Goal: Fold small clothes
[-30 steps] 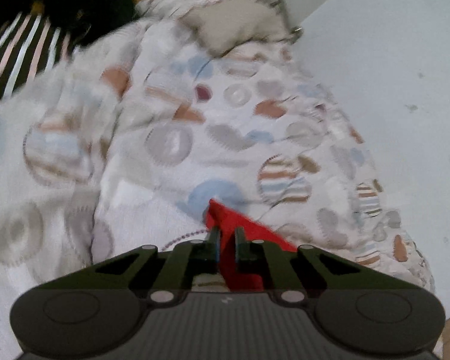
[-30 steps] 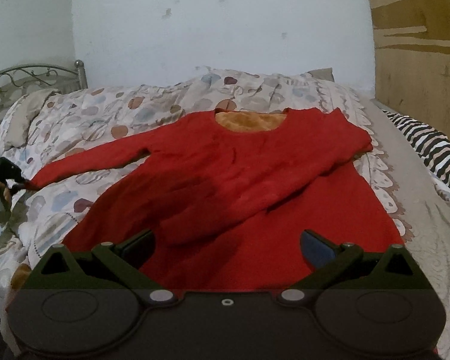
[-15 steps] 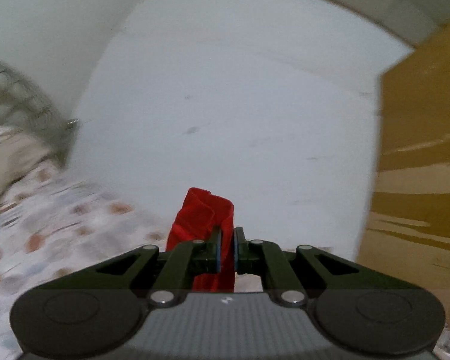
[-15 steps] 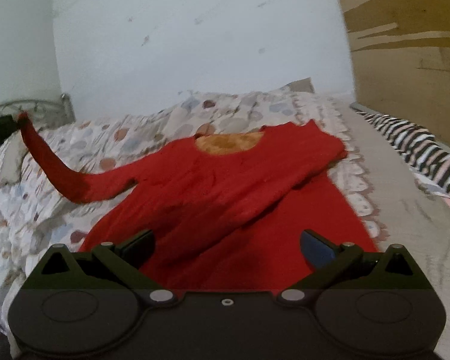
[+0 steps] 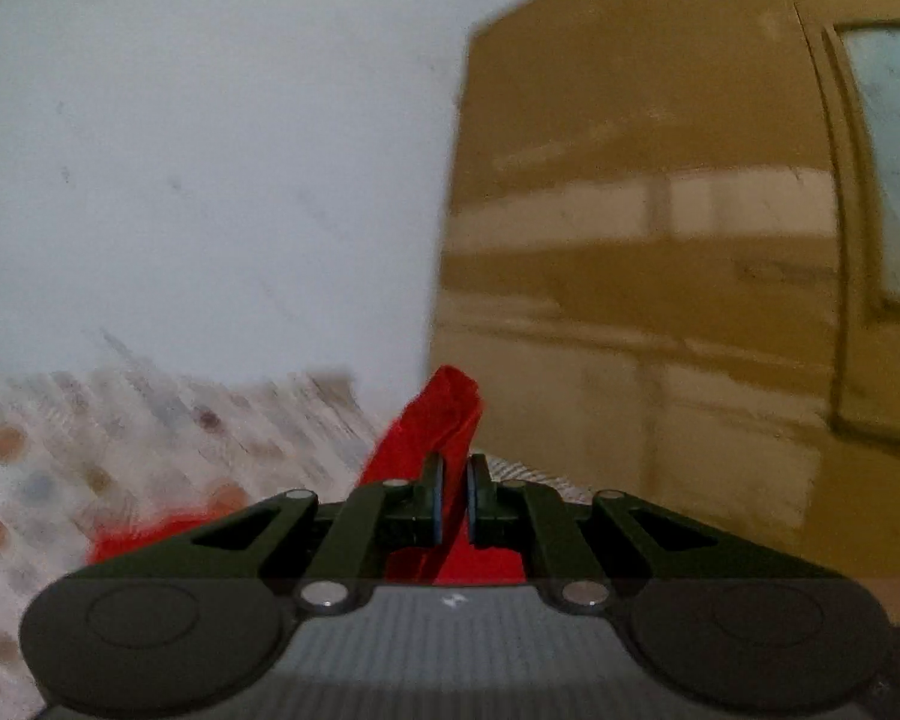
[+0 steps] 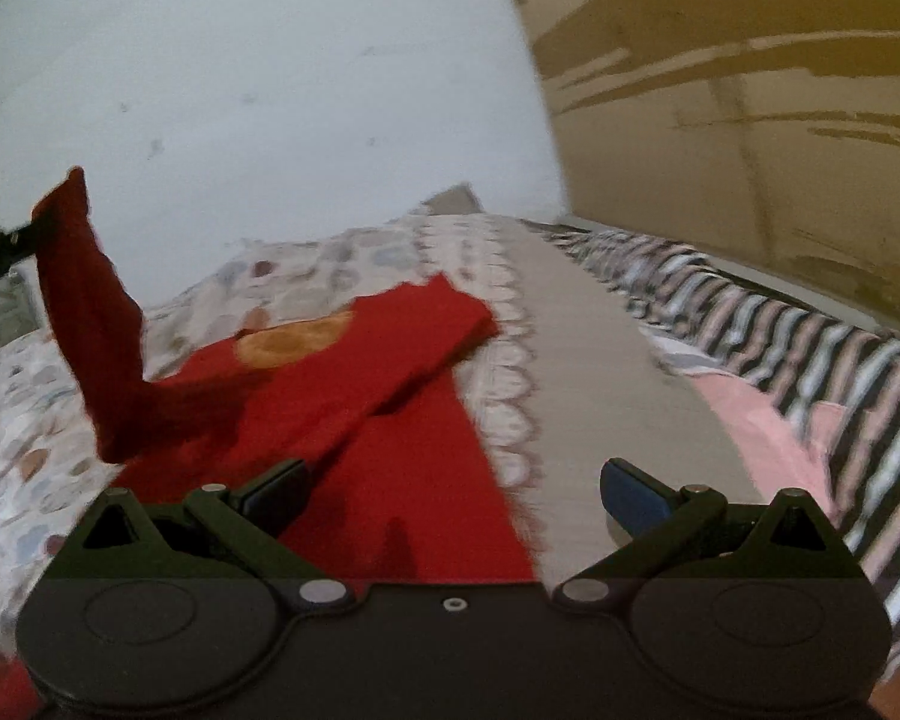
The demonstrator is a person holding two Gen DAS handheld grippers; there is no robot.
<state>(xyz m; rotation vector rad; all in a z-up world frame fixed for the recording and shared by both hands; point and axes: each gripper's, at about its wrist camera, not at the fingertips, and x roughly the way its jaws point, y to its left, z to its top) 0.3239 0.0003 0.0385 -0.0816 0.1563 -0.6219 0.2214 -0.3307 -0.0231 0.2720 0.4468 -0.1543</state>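
A red long-sleeved top (image 6: 384, 414) with an orange inner neck lies on the patterned bed cover (image 6: 24, 408); one sleeve is folded across its body. My left gripper (image 5: 453, 501) is shut on the cuff of the other red sleeve (image 5: 432, 426). In the right wrist view that sleeve (image 6: 84, 312) hangs lifted in the air at the left, with the left gripper's dark tip at the frame edge. My right gripper (image 6: 456, 489) stands open low over the top's lower part, nothing between its fingers.
A white wall (image 6: 270, 90) rises behind the bed and a brown wooden wardrobe (image 6: 750, 120) stands to the right. A black and white striped cloth (image 6: 810, 348) and a pink cloth (image 6: 768, 432) lie along the bed's right side.
The left gripper has lifted the sleeve cuff off the bed cover and carried it up and toward the top's body. The right gripper has swung to the right, still open.
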